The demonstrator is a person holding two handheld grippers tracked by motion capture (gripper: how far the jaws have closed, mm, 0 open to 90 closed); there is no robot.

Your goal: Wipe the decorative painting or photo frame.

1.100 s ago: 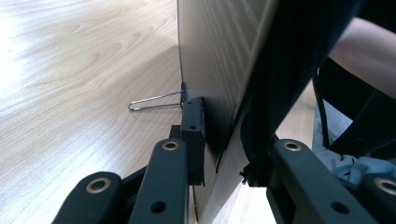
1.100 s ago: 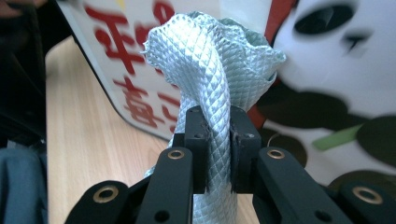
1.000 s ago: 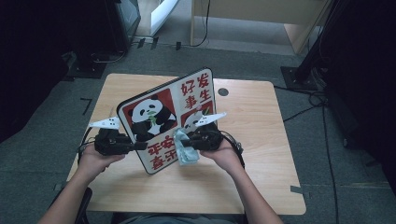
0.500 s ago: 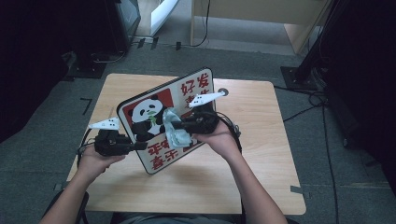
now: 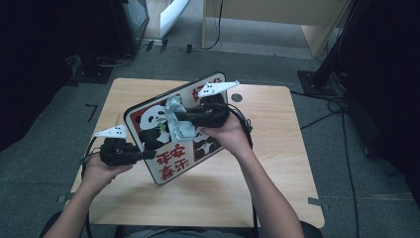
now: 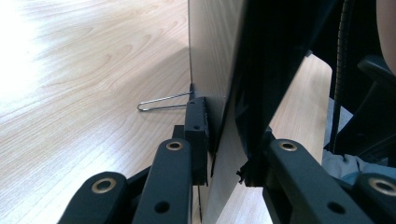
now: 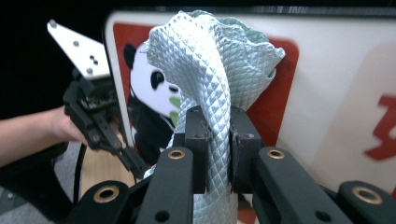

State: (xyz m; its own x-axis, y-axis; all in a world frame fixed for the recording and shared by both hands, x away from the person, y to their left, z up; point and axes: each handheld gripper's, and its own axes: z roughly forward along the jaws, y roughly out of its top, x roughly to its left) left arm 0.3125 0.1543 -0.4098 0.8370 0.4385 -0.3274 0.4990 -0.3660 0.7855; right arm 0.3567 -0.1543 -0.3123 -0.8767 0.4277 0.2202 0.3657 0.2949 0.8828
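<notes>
Two grippers, one panda board, one wiping cloth.

Left gripper [image 5: 144, 154] clamped on lower left edge of board [image 5: 163, 173], jaws just closing tighter on that edge, tilting board up off table [image 5: 277, 163] with picture side toward person, probably to steady it for wiping. Wire clip [image 6: 163, 101] sticking out from board back, near table. Further right, right gripper [image 7: 217, 140] pinched shut on bunched pale green cloth [image 7: 219, 60], cloth pressed against panda picture near board middle, apparently for rubbing printed face clean. Both hands working from near side.
</notes>
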